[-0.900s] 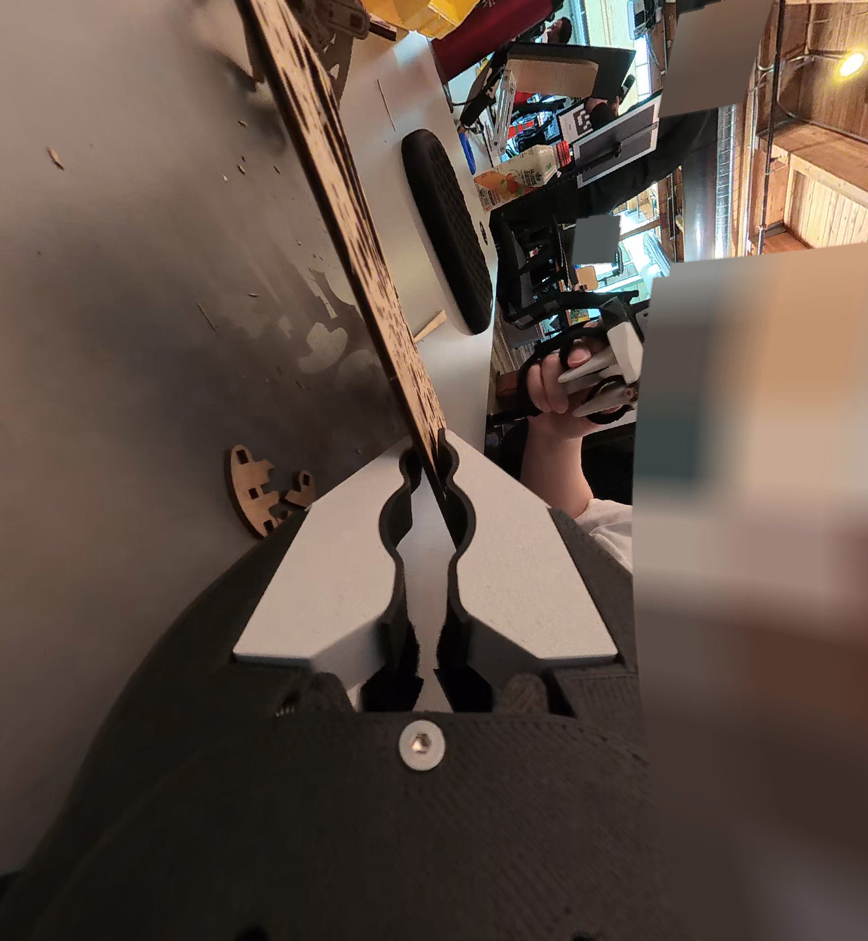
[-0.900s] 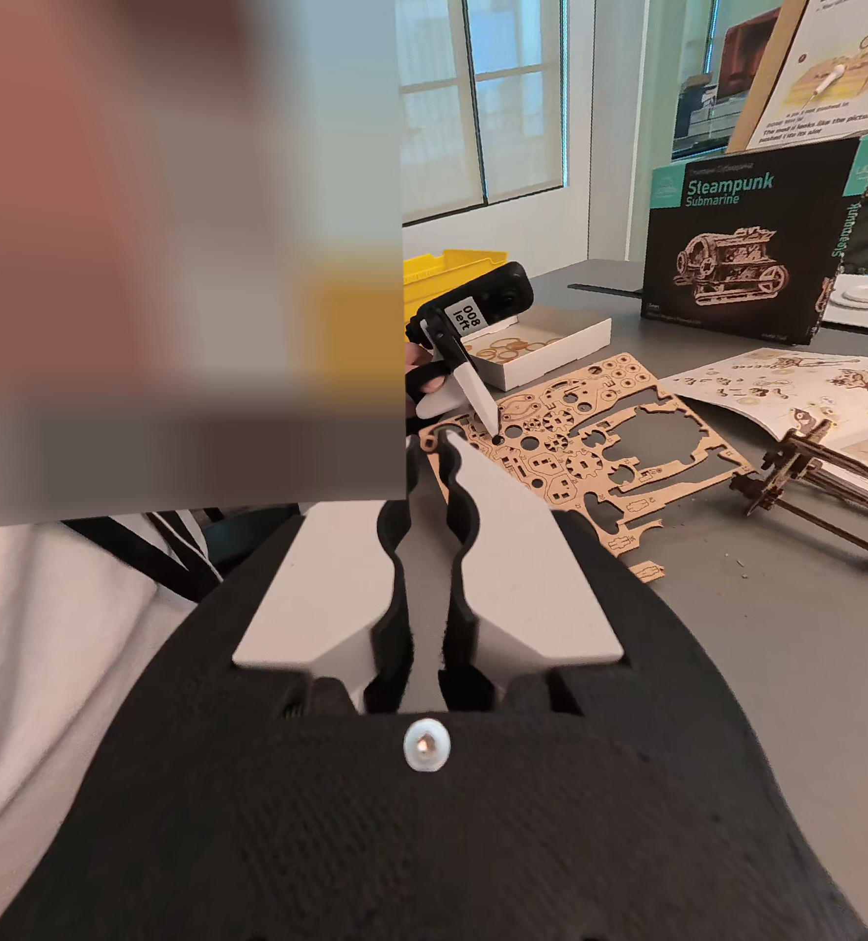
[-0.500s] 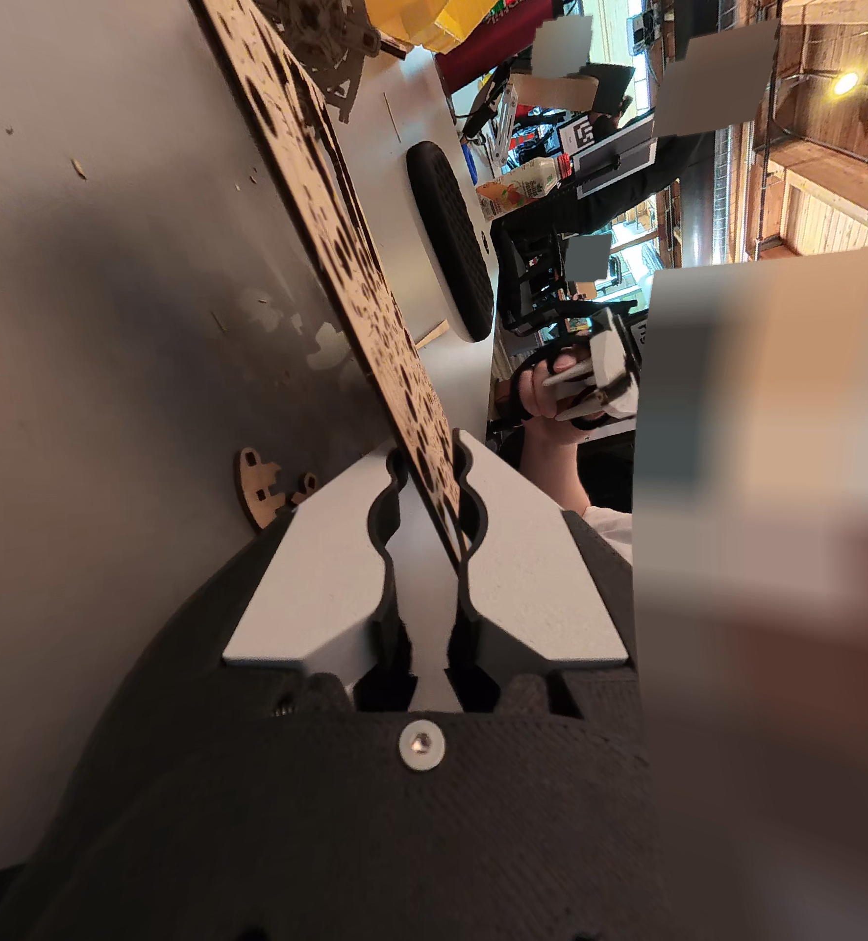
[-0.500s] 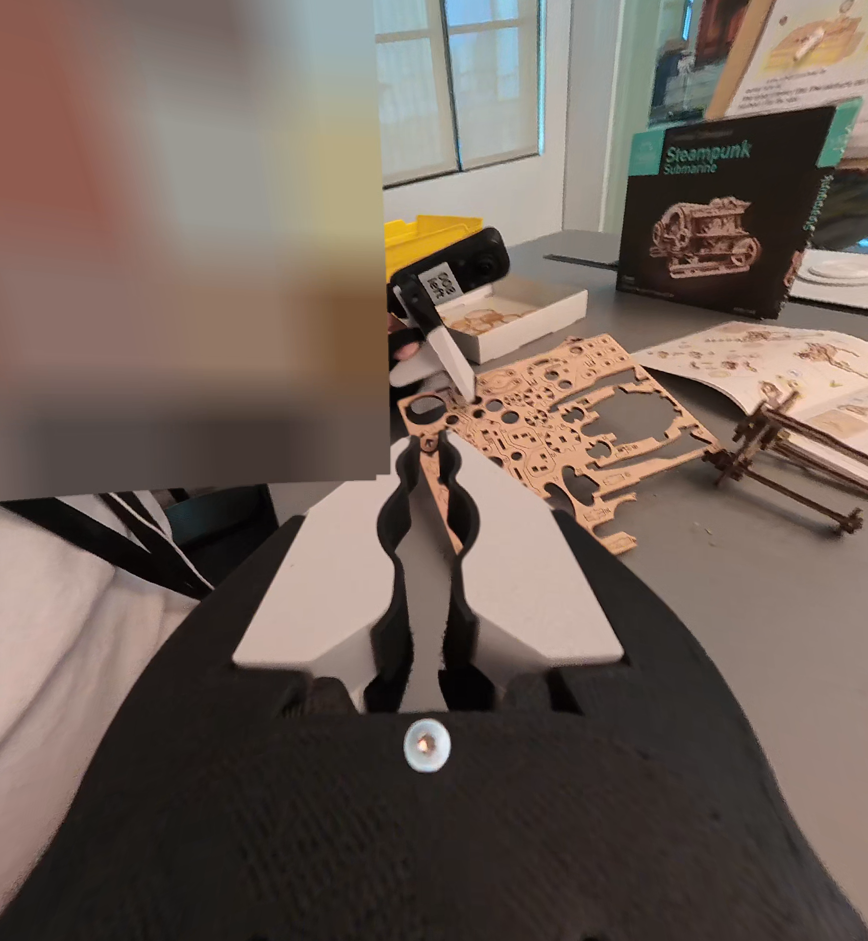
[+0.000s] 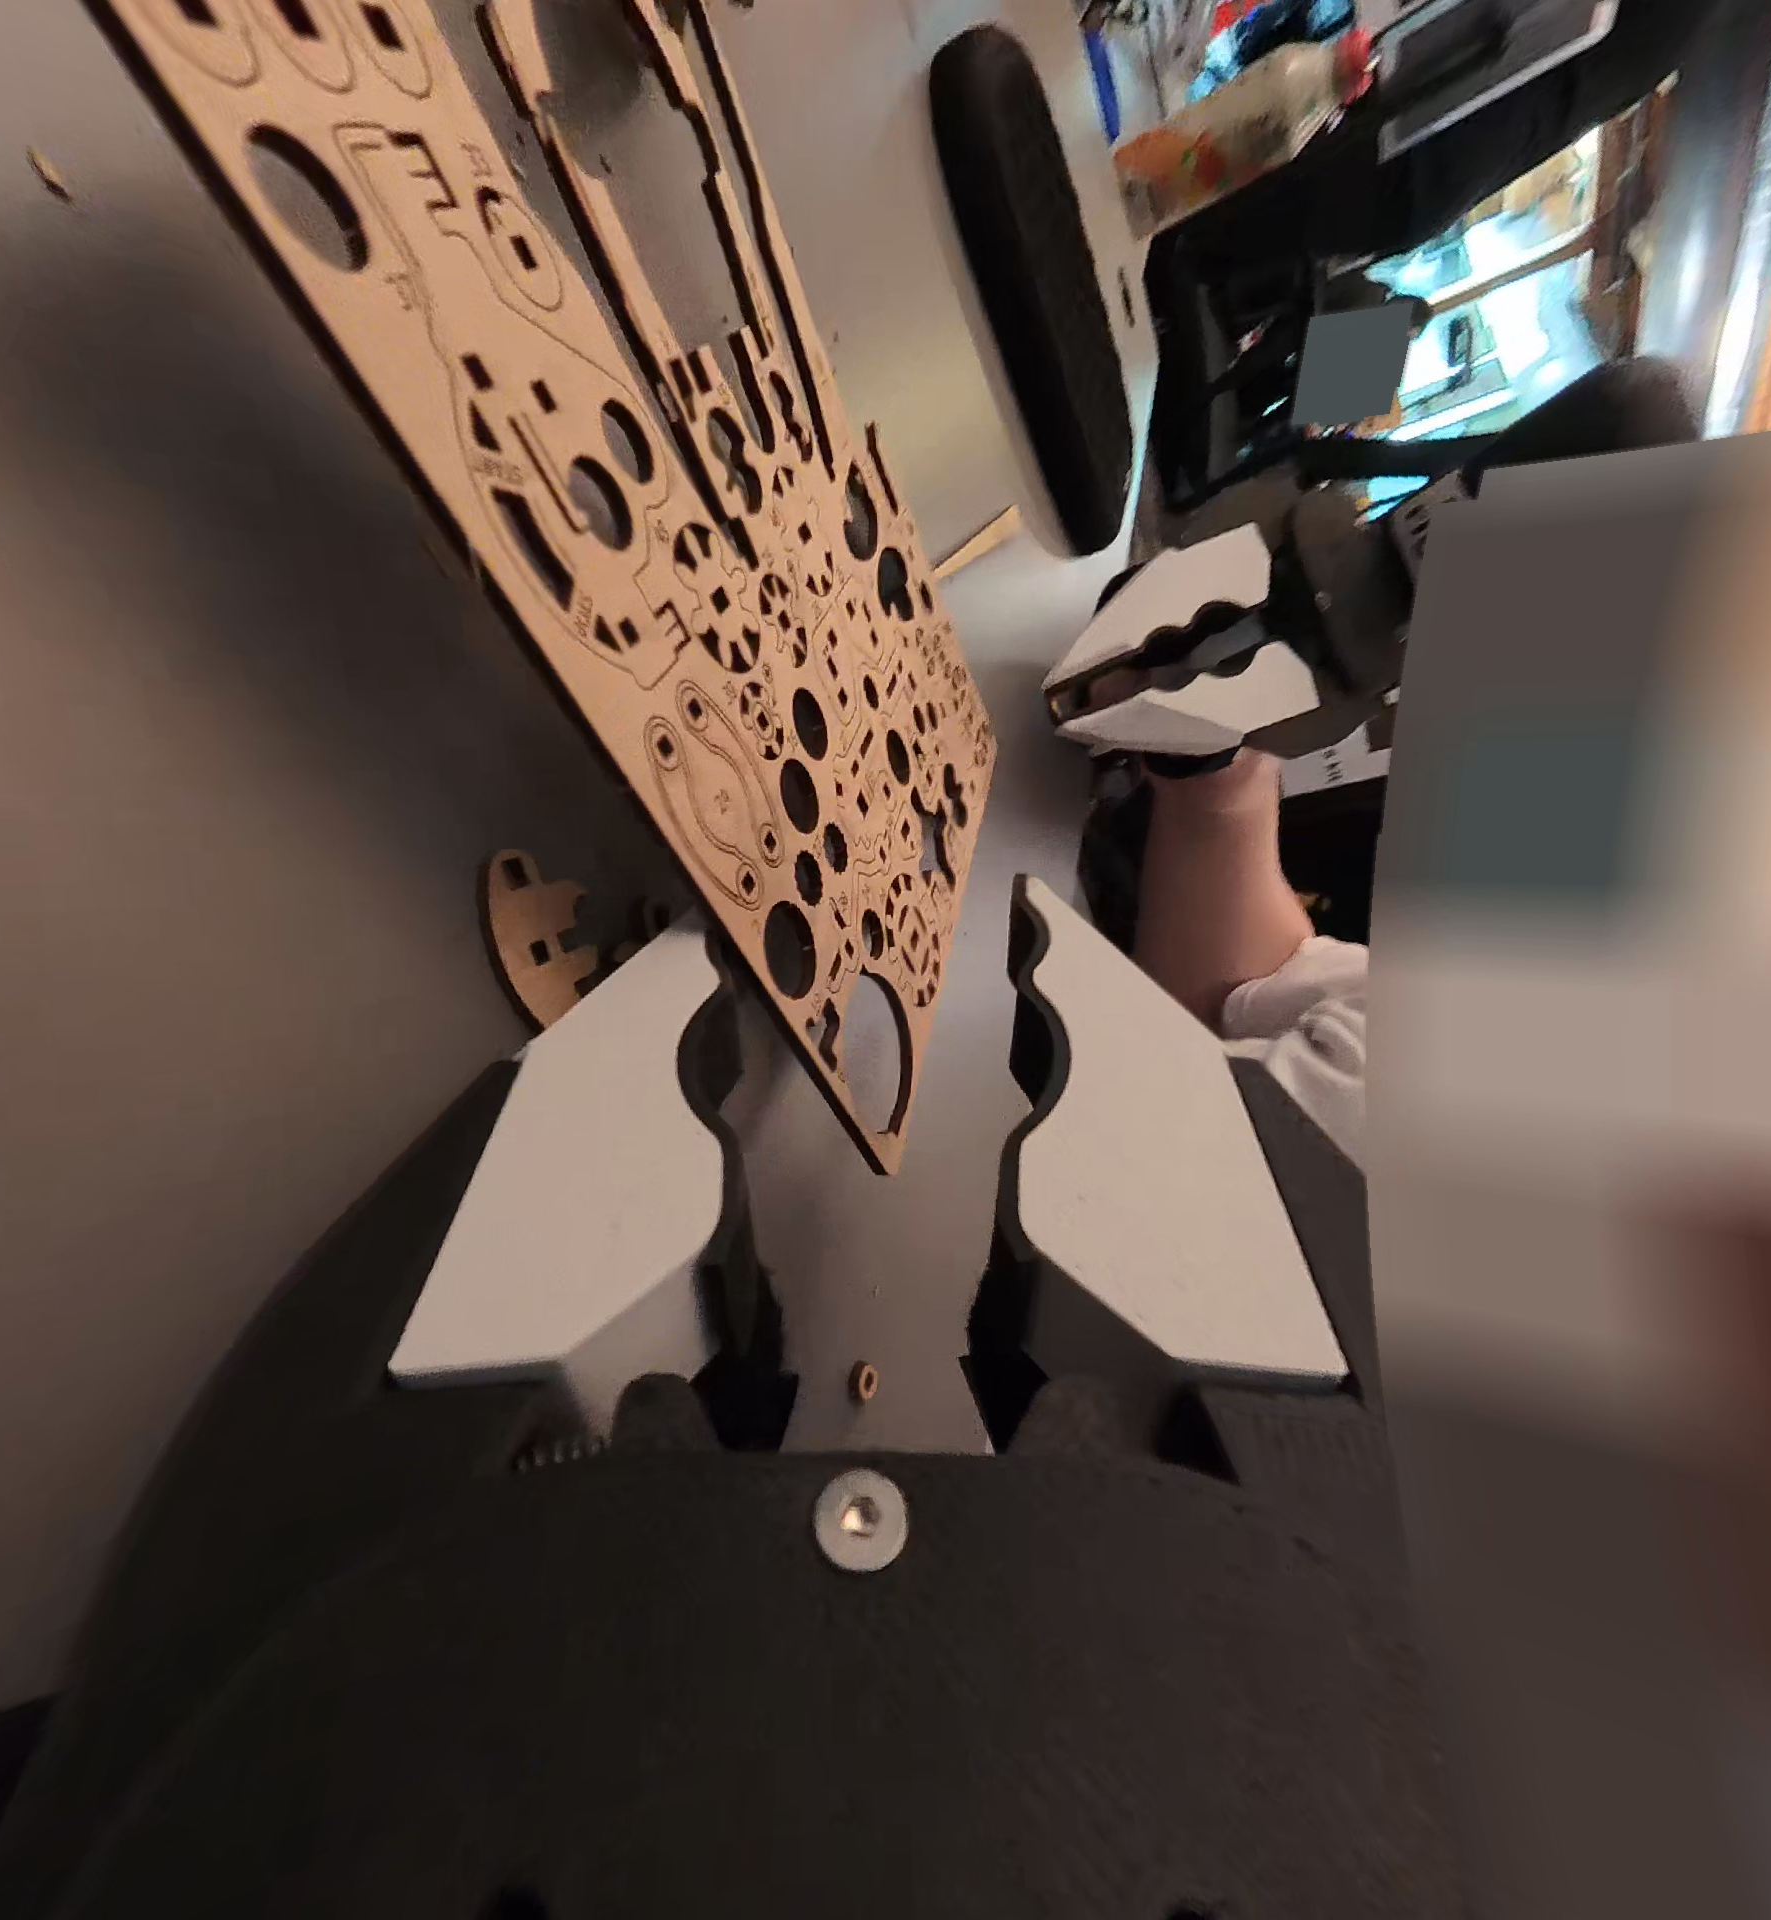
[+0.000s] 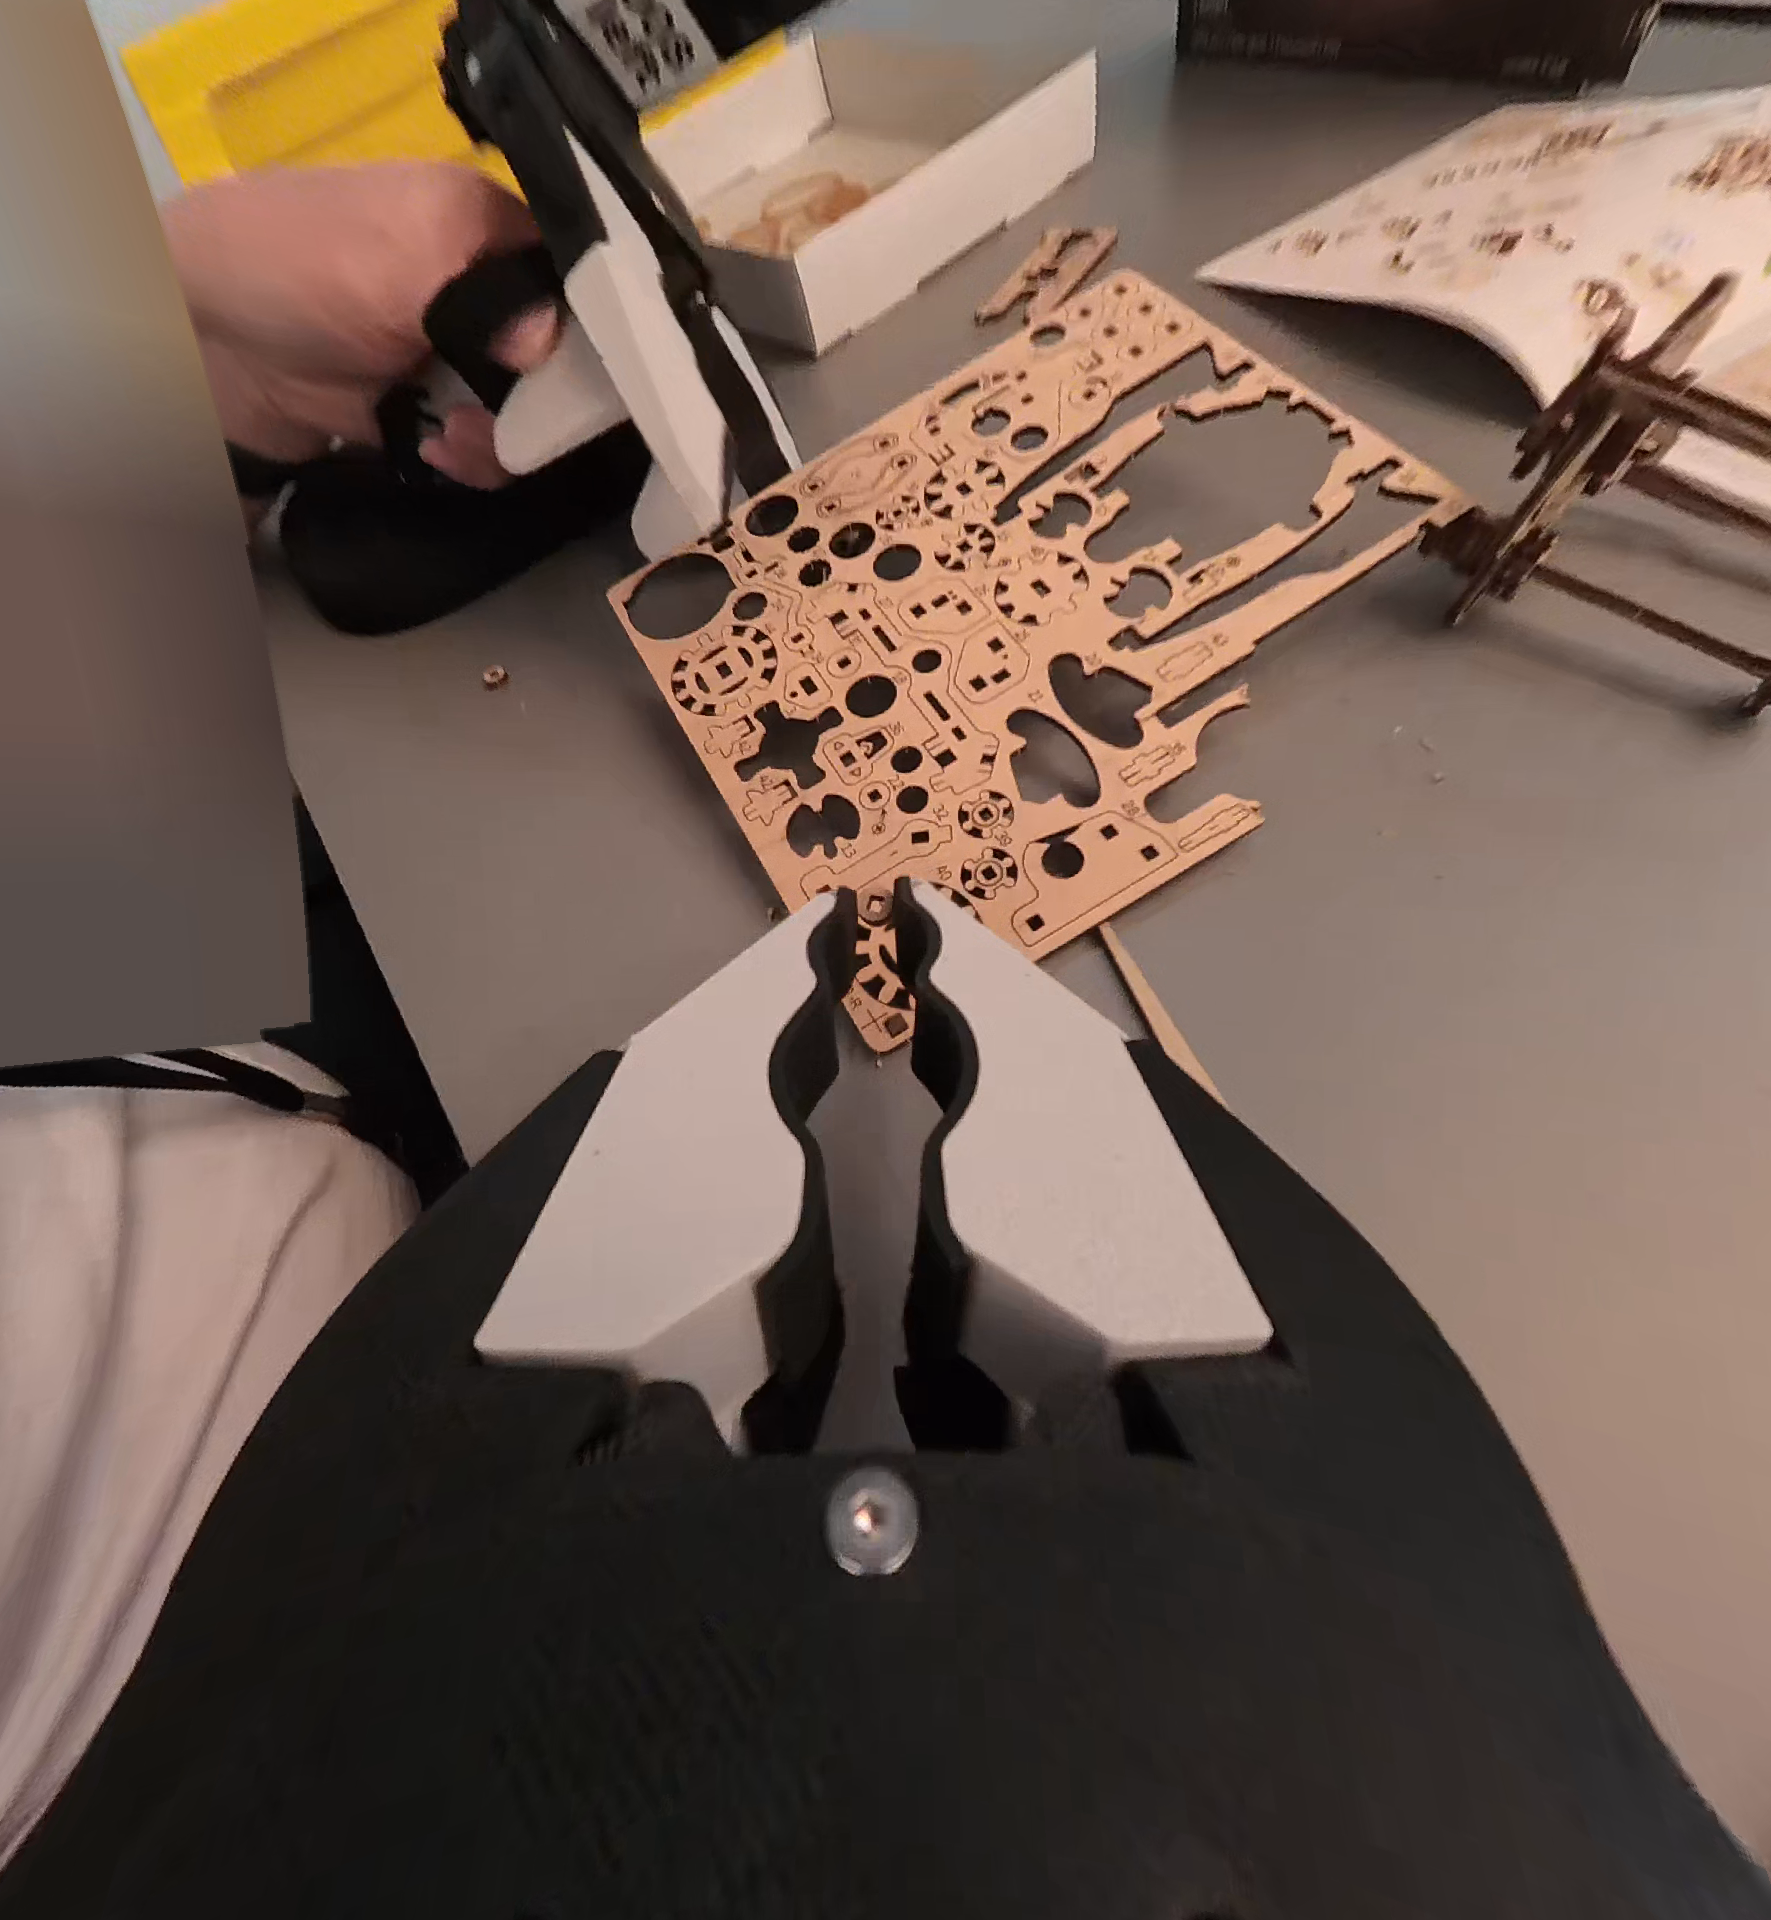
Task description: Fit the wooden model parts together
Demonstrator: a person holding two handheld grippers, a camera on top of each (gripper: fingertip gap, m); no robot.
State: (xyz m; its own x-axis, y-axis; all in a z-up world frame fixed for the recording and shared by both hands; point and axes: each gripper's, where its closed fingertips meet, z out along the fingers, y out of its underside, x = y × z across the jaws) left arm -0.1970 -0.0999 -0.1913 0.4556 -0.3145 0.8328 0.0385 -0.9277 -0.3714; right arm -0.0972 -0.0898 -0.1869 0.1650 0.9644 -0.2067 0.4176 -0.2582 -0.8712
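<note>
A laser-cut wooden parts sheet (image 6: 964,665) lies flat on the grey table (image 6: 1483,1039). My left gripper (image 5: 860,914) is open, its fingers on either side of the sheet's near corner (image 5: 725,790) without clamping it. In the right wrist view it (image 6: 694,468) stands at the sheet's far left corner. My right gripper (image 6: 876,899) is shut on a small wooden part (image 6: 876,982), at the sheet's near edge. It also shows in the left wrist view (image 5: 1057,707). A partly built wooden frame (image 6: 1587,468) stands to the right.
A loose wooden piece (image 5: 538,935) and a tiny wooden ring (image 6: 493,676) lie on the table. A white box (image 6: 912,177), a yellow bin (image 6: 289,94) and an open instruction booklet (image 6: 1483,208) are behind the sheet. A thin wooden stick (image 6: 1151,997) lies by my right gripper. The tips of one gripper are about 11 centimetres away from the tips of the other.
My left gripper has opened and let go of the sheet, which has dropped from tilted up to flat on the table. My right gripper has moved down to the sheet's edge with the small part.
</note>
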